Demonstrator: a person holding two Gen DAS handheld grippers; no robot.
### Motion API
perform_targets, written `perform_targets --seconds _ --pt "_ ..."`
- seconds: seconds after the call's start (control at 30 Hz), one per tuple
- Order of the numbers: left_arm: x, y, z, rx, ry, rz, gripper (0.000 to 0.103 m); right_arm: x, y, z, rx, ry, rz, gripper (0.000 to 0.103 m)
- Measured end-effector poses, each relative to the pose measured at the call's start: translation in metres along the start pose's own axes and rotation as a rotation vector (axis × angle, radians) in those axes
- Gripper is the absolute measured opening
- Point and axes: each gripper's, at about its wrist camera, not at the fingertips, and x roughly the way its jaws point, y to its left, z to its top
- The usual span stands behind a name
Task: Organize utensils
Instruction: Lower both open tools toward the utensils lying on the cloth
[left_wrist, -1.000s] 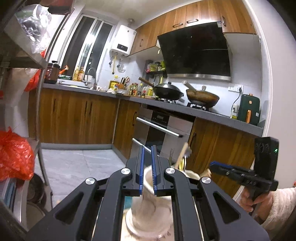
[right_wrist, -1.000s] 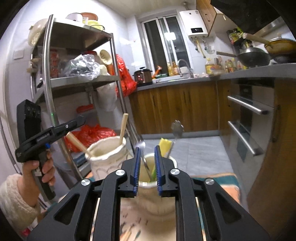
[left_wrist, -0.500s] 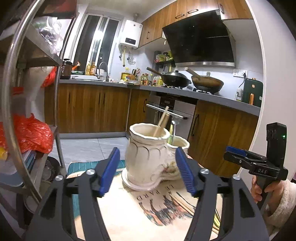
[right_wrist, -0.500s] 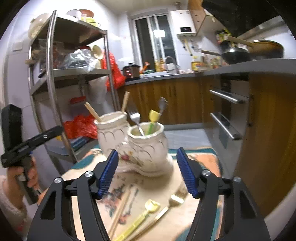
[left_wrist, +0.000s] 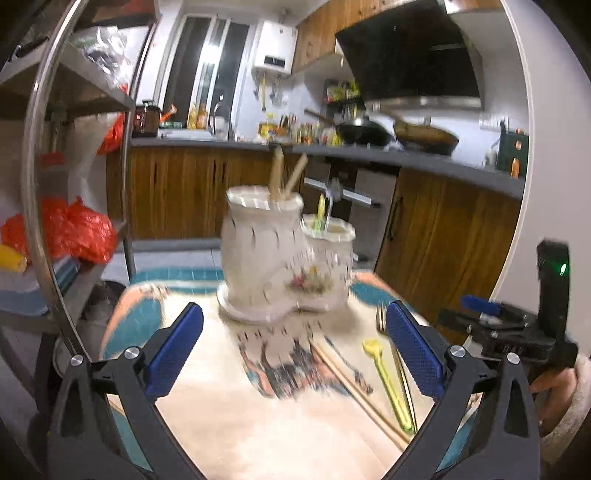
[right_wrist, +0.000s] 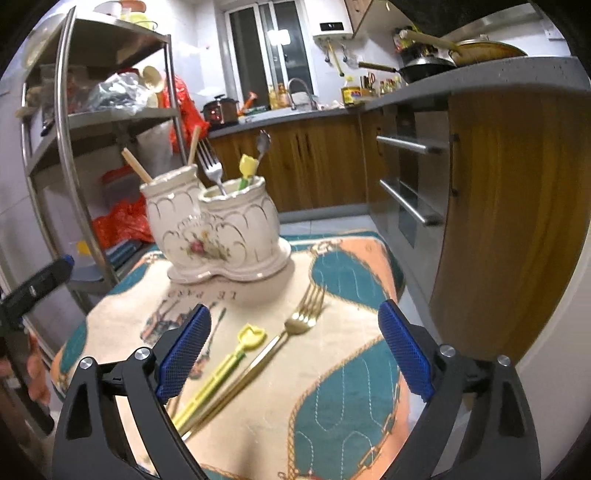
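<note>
A white ceramic double utensil holder (right_wrist: 218, 229) stands on the patterned cloth (right_wrist: 332, 387); it also shows in the left wrist view (left_wrist: 284, 258). Its taller cup holds wooden chopsticks (right_wrist: 135, 166); the lower cup holds a silver fork (right_wrist: 210, 166), a yellow tulip spoon (right_wrist: 246, 168) and another silver utensil. On the cloth lie a gold fork (right_wrist: 295, 328), a yellow-green tulip spoon (right_wrist: 229, 365) and wooden chopsticks (left_wrist: 354, 387). My right gripper (right_wrist: 295, 354) is open and empty above the loose utensils. My left gripper (left_wrist: 295, 350) is open and empty before the holder.
A steel shelf rack (right_wrist: 74, 122) with red bags stands left of the table. Wooden cabinets and an oven (right_wrist: 406, 177) are at the right. The counter (left_wrist: 406, 155) with woks runs behind. The right gripper's body (left_wrist: 517, 332) shows at the left wrist view's right edge.
Both grippers went from shut to wide open and pulled back from the holder and lower. The table and loose utensils have come into view.
</note>
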Motion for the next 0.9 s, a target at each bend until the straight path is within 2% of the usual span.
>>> perform_targets --seconds 0.13,0.23,0.5,0.77,0.9 --pt "0.019 -0.005 -0.020 0.003 0.084 0.038 0.097 0.007 -0.002 -0.010 -0.016 0.031 -0.015 0.092" --pt "0.030 -0.003 -0.029 -0.033 0.132 0.029 0.097 0.014 -0.002 -0.016 -0.023 0.060 -0.024 0.092" --pt "0.041 -0.018 -0.039 0.038 0.176 0.075 0.097 0.031 -0.007 -0.019 0.020 0.144 -0.025 0.092" --pt "0.059 -0.031 -0.052 0.067 0.322 0.066 0.097 0.035 0.002 -0.018 -0.017 0.154 -0.053 0.092" --pt "0.062 -0.033 -0.055 0.066 0.344 0.063 0.097 0.035 0.003 -0.017 -0.026 0.155 -0.054 0.092"
